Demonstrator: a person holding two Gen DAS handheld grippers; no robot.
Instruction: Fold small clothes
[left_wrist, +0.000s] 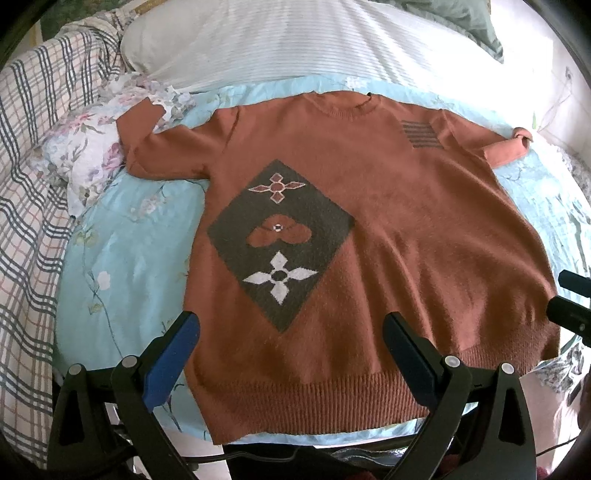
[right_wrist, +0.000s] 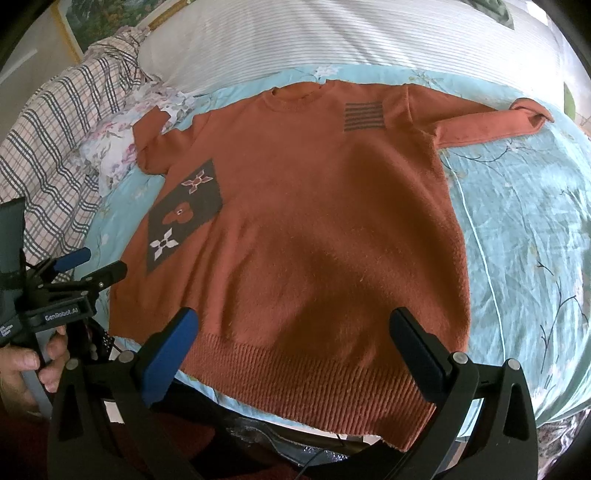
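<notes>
A rust-orange knit sweater (left_wrist: 388, 229) lies flat, front up, on a light blue floral sheet (left_wrist: 129, 236). It has a dark diamond patch (left_wrist: 280, 236) with flower shapes and a striped chest patch (left_wrist: 421, 134). Both sleeves are spread out sideways. My left gripper (left_wrist: 291, 325) is open and empty, above the ribbed hem near the sweater's left bottom corner. In the right wrist view the sweater (right_wrist: 314, 206) fills the middle, and my right gripper (right_wrist: 295, 321) is open and empty above the hem near its right bottom corner. The left gripper (right_wrist: 88, 266) shows at the left edge there.
A white striped pillow (left_wrist: 295, 40) lies beyond the collar. A plaid blanket (left_wrist: 33, 184) and a crumpled floral cloth (left_wrist: 92, 147) lie at the left, under the left sleeve's cuff. The blue sheet (right_wrist: 517, 221) extends to the right of the sweater.
</notes>
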